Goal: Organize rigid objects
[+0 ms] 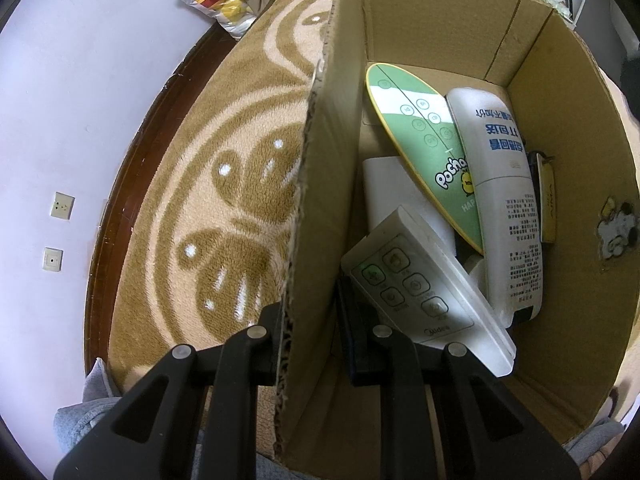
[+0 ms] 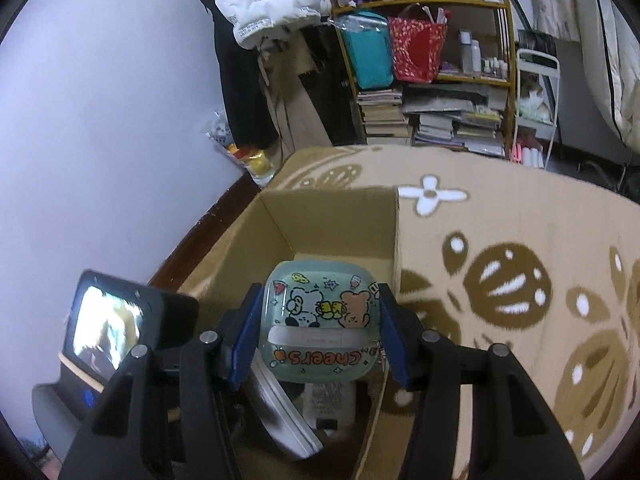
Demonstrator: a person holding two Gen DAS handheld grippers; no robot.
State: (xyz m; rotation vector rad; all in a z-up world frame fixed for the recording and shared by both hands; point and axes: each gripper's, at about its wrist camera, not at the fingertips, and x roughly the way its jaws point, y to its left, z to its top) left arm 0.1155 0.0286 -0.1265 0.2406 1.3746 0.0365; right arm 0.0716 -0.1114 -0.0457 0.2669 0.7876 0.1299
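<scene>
An open cardboard box (image 1: 440, 12) stands on the rug. Inside it lie a green oval Pochacco board (image 1: 420, 136), a long white remote with blue print (image 1: 504, 184), a white Midea remote (image 1: 420, 292), a plain white block (image 1: 392, 188) and a slim yellow item (image 1: 546, 196). My left gripper (image 1: 310, 336) straddles the box's left wall, one finger outside and one inside, shut on it. My right gripper (image 2: 320, 320) is shut on a pale green cartoon "Cheers" case (image 2: 320, 308), held above the box (image 2: 340, 220) and over the remotes (image 2: 280, 412).
The brown and cream patterned rug (image 2: 520, 280) spreads right of the box. A lilac wall (image 1: 80, 80) with a dark baseboard (image 1: 132, 168) runs along the left. A crowded shelf with books (image 2: 432, 120) and a snack bag (image 2: 248, 160) stand at the back.
</scene>
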